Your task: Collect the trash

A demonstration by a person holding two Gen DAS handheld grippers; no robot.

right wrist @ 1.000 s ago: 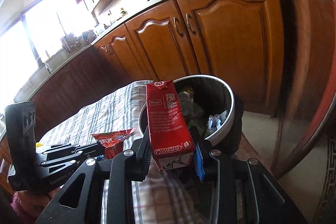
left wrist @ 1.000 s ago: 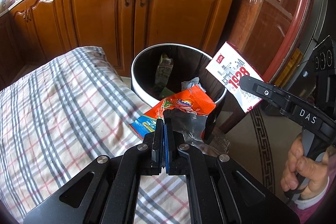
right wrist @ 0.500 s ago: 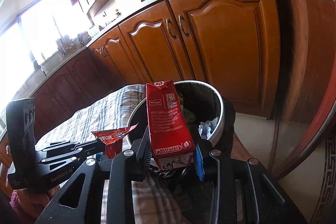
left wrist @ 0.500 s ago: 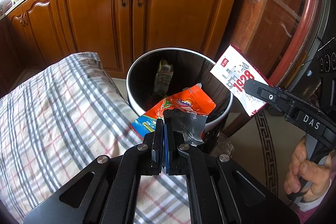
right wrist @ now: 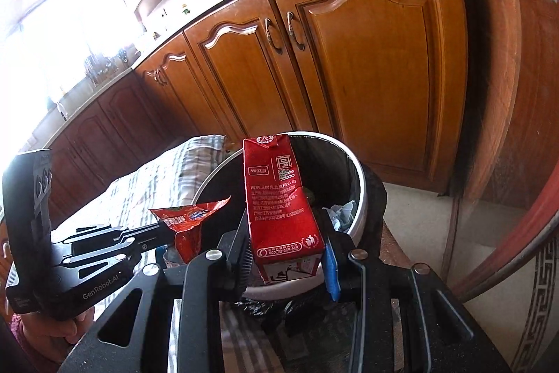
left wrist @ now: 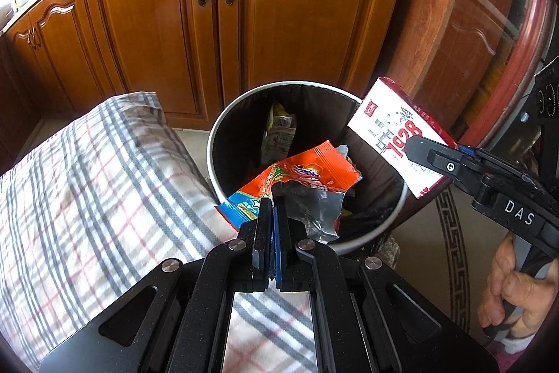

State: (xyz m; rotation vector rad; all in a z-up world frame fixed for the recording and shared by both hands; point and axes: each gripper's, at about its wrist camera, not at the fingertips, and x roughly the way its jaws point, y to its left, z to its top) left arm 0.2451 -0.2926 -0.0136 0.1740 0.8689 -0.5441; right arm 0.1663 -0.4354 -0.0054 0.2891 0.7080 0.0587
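Trash bin, round, black-lined with a pale rim (left wrist: 223,198), standing at centre frame in the left wrist view, in front of brown wooden cabinet doors (left wrist: 297,34) and just beside a plaid-covered surface (left wrist: 87,198) at lower left; crumpled wrappers already lie inside it. Left gripper (left wrist: 271,208): jaws closed nearly flat on the tail of an orange and blue foil snack wrapper (left wrist: 307,175), which fans forward and rightward from the jaws and overhangs the near rim, most of it over the bin mouth. Right gripper (right wrist: 288,243): jaws clamped on the lower end of a red and white milk carton (right wrist: 279,198), long axis running forward from the jaws, gabled top farthest out; in the right wrist view it stands over the near half of the bin opening, and in the left wrist view it appears at middle right, tilted above the right rim. Both pieces of trash sit over the opening, so release appears to be the step in hand. Pose: both grippers angled downward toward the bin from the near side, left one nearer its centre, right one entering from the right edge, held by a hand (left wrist: 513,289) at lower right.
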